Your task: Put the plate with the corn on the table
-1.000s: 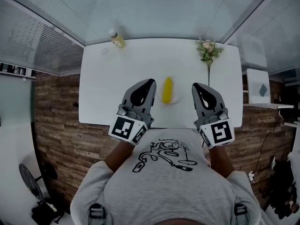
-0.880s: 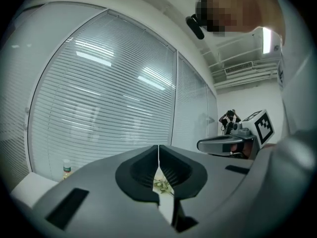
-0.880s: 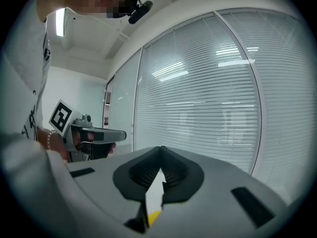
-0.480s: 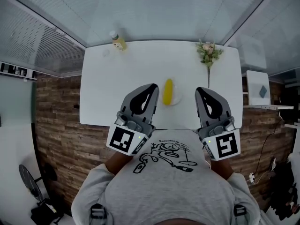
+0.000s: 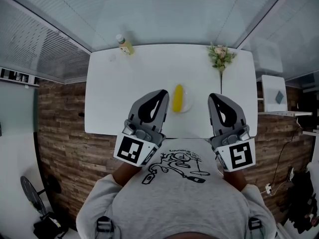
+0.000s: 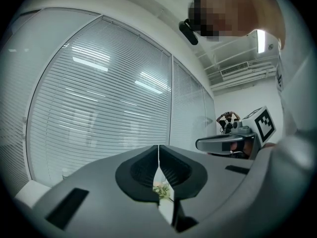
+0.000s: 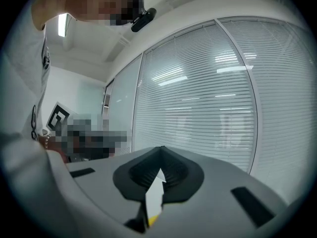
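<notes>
A yellow corn cob [image 5: 177, 97] lies on a small white plate [image 5: 186, 104], which rests on the white table [image 5: 124, 93] near its front edge. My left gripper [image 5: 162, 92] is held up just left of the plate, its jaws shut and empty. My right gripper [image 5: 212, 96] is raised to the right of the plate, also shut with nothing in it. In the right gripper view a sliver of yellow corn [image 7: 152, 219] shows through the slit between the jaws. The left gripper view shows the flowers [image 6: 161, 190] past the closed tips.
A small bottle [image 5: 123, 42] with a yellow base stands at the table's far left corner. A flower stem [image 5: 220, 56] stands at the far right. A brick-pattern floor surrounds the table, with blinds behind it and a side shelf [image 5: 274, 90] to the right.
Both grippers have drawn back slightly toward my body and tilted up a little. The plate and corn have stayed where they were on the table.
</notes>
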The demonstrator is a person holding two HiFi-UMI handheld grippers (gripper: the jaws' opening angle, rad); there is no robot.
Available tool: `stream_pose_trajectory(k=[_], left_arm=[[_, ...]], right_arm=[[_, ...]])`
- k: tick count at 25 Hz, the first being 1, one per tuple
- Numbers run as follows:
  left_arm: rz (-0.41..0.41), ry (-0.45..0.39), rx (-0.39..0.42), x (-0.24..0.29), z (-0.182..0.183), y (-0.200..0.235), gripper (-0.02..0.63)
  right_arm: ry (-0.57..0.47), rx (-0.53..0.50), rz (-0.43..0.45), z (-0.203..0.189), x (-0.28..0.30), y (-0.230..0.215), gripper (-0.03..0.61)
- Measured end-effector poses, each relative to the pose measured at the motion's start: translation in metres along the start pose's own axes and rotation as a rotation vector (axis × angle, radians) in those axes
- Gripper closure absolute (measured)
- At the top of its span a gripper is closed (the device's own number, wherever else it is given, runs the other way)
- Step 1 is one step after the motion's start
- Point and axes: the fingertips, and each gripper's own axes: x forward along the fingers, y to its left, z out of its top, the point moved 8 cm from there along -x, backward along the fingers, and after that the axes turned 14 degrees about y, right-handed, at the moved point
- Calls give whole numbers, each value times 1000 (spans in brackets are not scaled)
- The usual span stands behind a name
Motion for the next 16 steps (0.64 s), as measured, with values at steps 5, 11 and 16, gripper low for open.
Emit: stream_pose_trajectory(k=[5, 11, 16], left_arm=[[13, 0, -8, -1, 1, 2, 591], [20, 6, -24, -2, -1, 4, 591], [26, 4, -21, -2, 0, 3, 591]], right_arm=[[-12, 30, -9, 5, 2, 0, 572], [1, -1, -4, 2, 0, -2, 573], [-4, 2, -9, 4, -1, -4, 574]])
